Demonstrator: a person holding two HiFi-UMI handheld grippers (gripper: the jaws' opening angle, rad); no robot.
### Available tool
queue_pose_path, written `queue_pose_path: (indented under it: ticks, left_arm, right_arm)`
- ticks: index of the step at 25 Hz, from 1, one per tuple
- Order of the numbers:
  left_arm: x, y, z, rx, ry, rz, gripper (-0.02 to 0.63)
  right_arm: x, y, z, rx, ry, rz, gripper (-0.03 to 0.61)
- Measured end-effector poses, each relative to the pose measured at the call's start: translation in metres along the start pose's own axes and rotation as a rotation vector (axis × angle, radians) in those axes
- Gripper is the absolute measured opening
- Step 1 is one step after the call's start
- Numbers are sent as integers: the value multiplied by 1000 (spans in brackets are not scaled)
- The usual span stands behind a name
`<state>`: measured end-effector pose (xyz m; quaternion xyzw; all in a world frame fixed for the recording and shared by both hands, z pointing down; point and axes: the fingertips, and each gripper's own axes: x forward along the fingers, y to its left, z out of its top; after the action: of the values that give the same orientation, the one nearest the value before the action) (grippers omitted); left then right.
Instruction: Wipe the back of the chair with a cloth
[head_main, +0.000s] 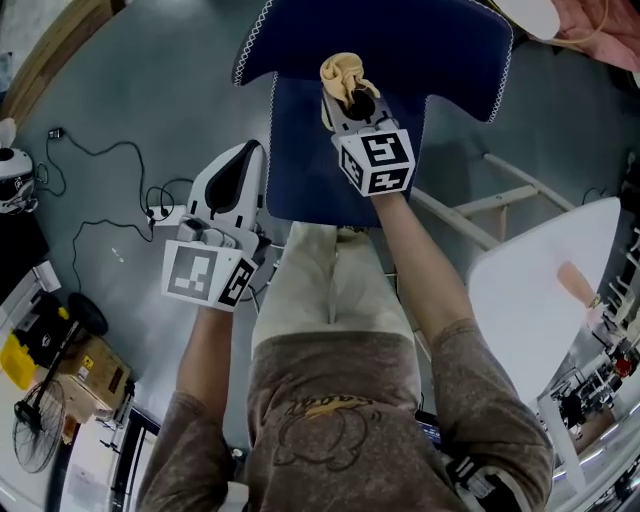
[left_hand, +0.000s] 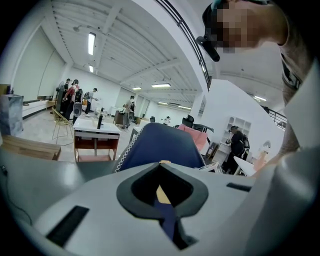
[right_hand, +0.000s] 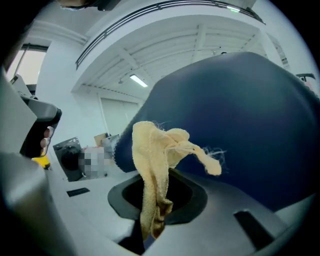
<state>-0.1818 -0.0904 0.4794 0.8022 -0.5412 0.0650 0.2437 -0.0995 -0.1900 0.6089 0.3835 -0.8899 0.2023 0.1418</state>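
Hovering over the navy blue fabric chair with white zigzag edge stitching (head_main: 420, 50), whose backrest fills the top of the head view with the seat below it. Left gripper (head_main: 238, 170) hangs off the chair's left side over the grey floor, jaws together, nothing in them. Right gripper (head_main: 355, 100) sits just at the near face of the backrest, jaws clamped on a bunched pale yellow terry cloth (head_main: 342, 72). The cloth's free end flops up and forward against or just beside the blue fabric; contact can't be confirmed. Risks: only a narrow pinch holds the wad, so dragging across the upholstery could pull it out. The hard gripper nose could scrape the backrest if the cloth folds aside. Nothing steadies the chair, so a push could shift it. Writing: the marker cubes show only black-and-white squares; the shirt print isn't legible.
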Motion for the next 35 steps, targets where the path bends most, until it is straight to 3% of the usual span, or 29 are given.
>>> queue_pose_path:
  ticks: [5,19,23,35]
  left_arm:
    - [17,-19,-6,6,14,-46,8]
    - [50,-44,-23,36,67,-135,8]
    - [57,-47,-21,41,68,-157,8]
    - [74,-52,-33,37,85,-171,8]
  right_arm:
    - [-35,-67,-19,40,9,-154,71]
    - [-133,-185,-69,179,-28,-520,71]
    - [-141,-197,-75,192,-31,-553,71]
    - [-119,-215,-87,168,1,-508,71]
